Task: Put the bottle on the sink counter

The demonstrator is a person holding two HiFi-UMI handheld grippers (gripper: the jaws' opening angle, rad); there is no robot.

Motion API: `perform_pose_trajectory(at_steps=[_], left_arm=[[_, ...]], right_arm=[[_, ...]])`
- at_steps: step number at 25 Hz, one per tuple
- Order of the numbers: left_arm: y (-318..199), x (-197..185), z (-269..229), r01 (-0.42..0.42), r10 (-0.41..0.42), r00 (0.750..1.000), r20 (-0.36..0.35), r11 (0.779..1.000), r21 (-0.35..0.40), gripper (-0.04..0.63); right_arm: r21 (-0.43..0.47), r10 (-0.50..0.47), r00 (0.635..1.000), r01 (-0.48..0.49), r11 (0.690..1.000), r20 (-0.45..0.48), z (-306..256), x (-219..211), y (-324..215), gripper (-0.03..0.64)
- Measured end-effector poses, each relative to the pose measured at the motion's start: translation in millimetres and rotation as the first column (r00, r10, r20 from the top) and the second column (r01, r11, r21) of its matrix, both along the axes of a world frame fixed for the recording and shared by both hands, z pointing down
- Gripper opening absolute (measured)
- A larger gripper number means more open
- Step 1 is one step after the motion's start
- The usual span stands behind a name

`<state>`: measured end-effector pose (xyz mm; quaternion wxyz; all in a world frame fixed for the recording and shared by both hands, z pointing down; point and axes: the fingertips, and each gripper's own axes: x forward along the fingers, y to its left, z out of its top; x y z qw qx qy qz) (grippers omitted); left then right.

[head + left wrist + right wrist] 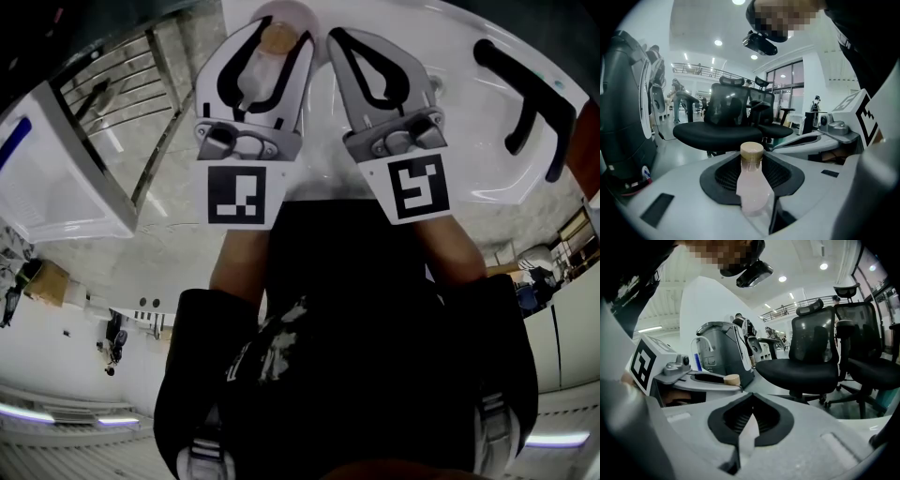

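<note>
From the head view, the left tool [281,28] is clamped on the bottle [272,45]. The tan cap and pale body sit between its two jaws, held up in the air. The right tool [339,39] is just beside it, jaws drawn together with nothing in them. Beyond both lies the white sink counter [450,37] with a black faucet [525,103]. The bottle is carried and touches no surface, so the pickup looks done. Lowering, setting down and letting go look like what is left.

In the left gripper view, the bottle stands upright in the middle of the dark pads [785,176], which close against its sides. Its cap [752,151] rises just past them. Black office chairs [726,117] fill the background, so this tool seems to point out into the room.

In the right gripper view, the jaws meet along one seam with nothing between them. Off to its left, the bottle's cap pokes out of the other tool.
</note>
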<state>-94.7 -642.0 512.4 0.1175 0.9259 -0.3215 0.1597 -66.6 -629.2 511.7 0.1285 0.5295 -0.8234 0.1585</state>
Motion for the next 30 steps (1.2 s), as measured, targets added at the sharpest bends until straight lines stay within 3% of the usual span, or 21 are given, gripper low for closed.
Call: perform_pose_trajectory(at_steps=[18, 30], left_arm=[[7.0, 3.8, -9.6, -0.005, 0.001, 0.999, 0.032, 0.991, 0.137, 0.163], [22.3, -9.8, -21.9, 0.042, -0.051, 0.997, 0.060, 0.988, 0.150, 0.164]], right_arm=[[0.014, -0.004, 1.000, 0.004, 1.000, 0.001, -3.1, 6.2, 6.0, -0.005], [0.057, 0.001, 1.000, -0.001, 0.998, 0.003, -24.0, 10.5, 18.0, -0.005]])
